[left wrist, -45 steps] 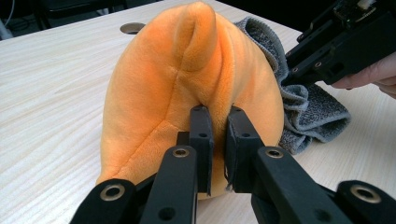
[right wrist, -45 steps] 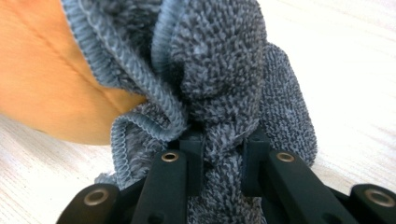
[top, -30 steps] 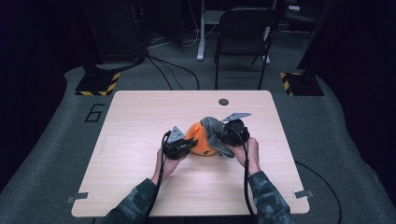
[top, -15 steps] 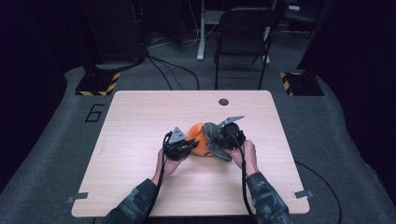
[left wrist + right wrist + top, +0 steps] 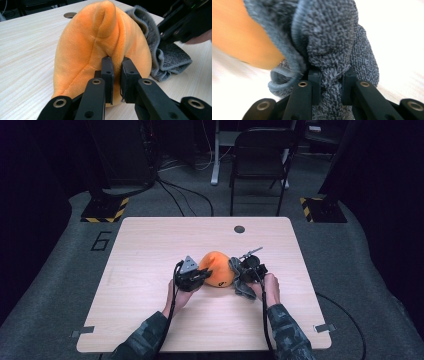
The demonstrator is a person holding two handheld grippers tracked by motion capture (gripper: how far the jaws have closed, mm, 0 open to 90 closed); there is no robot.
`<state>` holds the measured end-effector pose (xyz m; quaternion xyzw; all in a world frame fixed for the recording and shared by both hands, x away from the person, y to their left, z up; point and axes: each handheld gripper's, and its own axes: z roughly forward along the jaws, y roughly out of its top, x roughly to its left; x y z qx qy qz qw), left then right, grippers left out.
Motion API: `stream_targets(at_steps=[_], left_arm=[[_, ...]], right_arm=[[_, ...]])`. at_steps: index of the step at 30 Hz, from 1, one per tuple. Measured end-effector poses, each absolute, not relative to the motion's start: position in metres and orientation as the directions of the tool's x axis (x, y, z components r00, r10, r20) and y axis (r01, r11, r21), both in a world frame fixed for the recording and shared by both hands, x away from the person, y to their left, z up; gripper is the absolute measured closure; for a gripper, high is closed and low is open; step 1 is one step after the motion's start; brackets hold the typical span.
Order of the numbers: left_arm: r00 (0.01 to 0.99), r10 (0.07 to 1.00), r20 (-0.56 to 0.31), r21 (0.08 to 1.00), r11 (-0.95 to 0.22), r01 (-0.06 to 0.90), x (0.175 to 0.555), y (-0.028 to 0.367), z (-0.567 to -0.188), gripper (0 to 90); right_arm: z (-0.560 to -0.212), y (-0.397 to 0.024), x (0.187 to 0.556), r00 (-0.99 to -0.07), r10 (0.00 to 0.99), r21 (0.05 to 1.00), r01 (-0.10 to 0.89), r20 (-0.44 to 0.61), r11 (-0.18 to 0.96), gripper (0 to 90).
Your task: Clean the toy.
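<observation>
Two grippers work on one soft toy at the middle of the table [image 5: 150,250]. The left gripper [image 5: 202,276] is closed on a pinch of the orange plush [image 5: 216,269]; in the left gripper view its fingertips [image 5: 107,65] press a fold of fabric low on the near face of the toy, with almost no gap between the jaws. The right gripper [image 5: 239,276] is closed on the grey sock [image 5: 240,287]; in the right gripper view a bunched strand of grey knit [image 5: 329,62] runs up between the two jaws and spreads over the orange body behind it.

Position of the work: the orange plush sits upright on the table surface, just forward of both hands, with its rounded tip pointing up and away from the person. The grey sock lies against the right side of the toy, partly draped on it and partly crumpled on the table.

Key relation: the sock's open cuff [image 5: 277,82] faces the plush, to the left of the right gripper, and the sock's long axis runs roughly across the table toward the toy. The right gripper is the nearer one to the sock; the left gripper steadies the toy from the opposite side. The two tools face each other with the toy between them.

Judgement: any further pull of the sock over the plush would need to travel leftward, against the hold of the left gripper.
</observation>
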<state>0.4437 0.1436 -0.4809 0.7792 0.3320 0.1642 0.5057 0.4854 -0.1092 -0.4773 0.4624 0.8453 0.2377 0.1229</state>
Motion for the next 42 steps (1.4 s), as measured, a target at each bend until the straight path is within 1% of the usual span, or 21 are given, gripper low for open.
stream_targets(at_steps=[2,6,7,10,14,17,20,21,24,28,31,33,34,37,38,39,40,41,42], left_arm=[[0.729,0.681,-0.075,0.896,-0.274,0.348,0.444,0.145,-0.481,82.3],[0.726,0.683,-0.081,0.897,-0.268,0.352,0.444,0.145,-0.481,82.2],[0.724,0.685,-0.081,0.897,-0.266,0.352,0.444,0.144,-0.481,82.2],[0.724,0.685,-0.080,0.898,-0.265,0.350,0.444,0.144,-0.481,82.0],[0.728,0.681,-0.083,0.896,-0.269,0.354,0.444,0.143,-0.480,81.6],[0.728,0.680,-0.088,0.895,-0.267,0.358,0.443,0.143,-0.481,81.3],[0.726,0.682,-0.087,0.897,-0.263,0.355,0.444,0.143,-0.482,79.8],[0.728,0.680,-0.087,0.897,-0.264,0.354,0.445,0.144,-0.481,78.8],[0.733,0.674,-0.095,0.898,-0.260,0.355,0.446,0.145,-0.480,72.5],[0.735,0.671,-0.100,0.900,-0.254,0.355,0.447,0.149,-0.477,60.2],[0.719,0.688,-0.099,0.896,-0.252,0.365,0.450,0.157,-0.477,49.8],[0.704,0.701,-0.118,0.893,-0.235,0.383,0.452,0.160,-0.479,47.0],[0.701,0.704,-0.113,0.894,-0.236,0.380,0.454,0.163,-0.479,45.6],[0.699,0.704,-0.129,0.888,-0.232,0.397,0.457,0.167,-0.481,43.7],[0.698,0.706,-0.116,0.888,-0.240,0.391,0.458,0.167,-0.481,43.2],[0.700,0.705,-0.117,0.888,-0.241,0.391,0.459,0.168,-0.482,42.6],[0.696,0.705,-0.135,0.885,-0.230,0.405,0.459,0.167,-0.483,42.3],[0.700,0.704,-0.119,0.884,-0.246,0.398,0.461,0.168,-0.484,41.8],[0.695,0.707,-0.131,0.882,-0.238,0.408,0.461,0.168,-0.485,41.1]], right_arm=[[-0.480,-0.112,0.489,-0.536,0.844,0.513,0.732,0.026,0.449,75.8],[-0.468,-0.114,0.486,-0.536,0.844,0.536,0.710,-0.010,0.457,76.1],[-0.461,-0.115,0.485,-0.530,0.848,0.552,0.704,-0.009,0.446,76.1],[-0.437,-0.115,0.477,-0.545,0.838,0.638,0.647,0.004,0.418,76.1],[-0.411,-0.098,0.463,-0.591,0.807,0.726,0.561,0.013,0.399,76.1],[-0.415,-0.081,0.461,-0.610,0.792,0.719,0.539,-0.025,0.438,76.2],[-0.429,-0.075,0.466,-0.603,0.796,0.697,0.549,-0.052,0.461,77.0],[-0.431,-0.075,0.466,-0.599,0.799,0.697,0.555,-0.045,0.455,77.4],[-0.437,-0.077,0.468,-0.596,0.802,0.688,0.565,-0.040,0.455,78.1],[-0.443,-0.081,0.470,-0.598,0.800,0.686,0.563,-0.046,0.460,78.3],[-0.445,-0.085,0.471,-0.591,0.806,0.686,0.571,-0.037,0.450,78.4],[-0.446,-0.087,0.472,-0.582,0.813,0.685,0.580,-0.030,0.441,78.4],[-0.447,-0.089,0.472,-0.585,0.811,0.687,0.579,-0.025,0.439,78.4],[-0.448,-0.092,0.474,-0.586,0.810,0.687,0.582,-0.016,0.435,78.4],[-0.448,-0.093,0.474,-0.590,0.807,0.684,0.584,-0.012,0.437,78.3],[-0.448,-0.094,0.475,-0.590,0.807,0.686,0.584,-0.010,0.435,78.4],[-0.448,-0.095,0.475,-0.588,0.809,0.686,0.585,-0.008,0.432,78.3],[-0.449,-0.096,0.475,-0.592,0.806,0.683,0.585,-0.010,0.437,78.4],[-0.449,-0.096,0.475,-0.589,0.808,0.683,0.588,-0.005,0.433,78.4]])
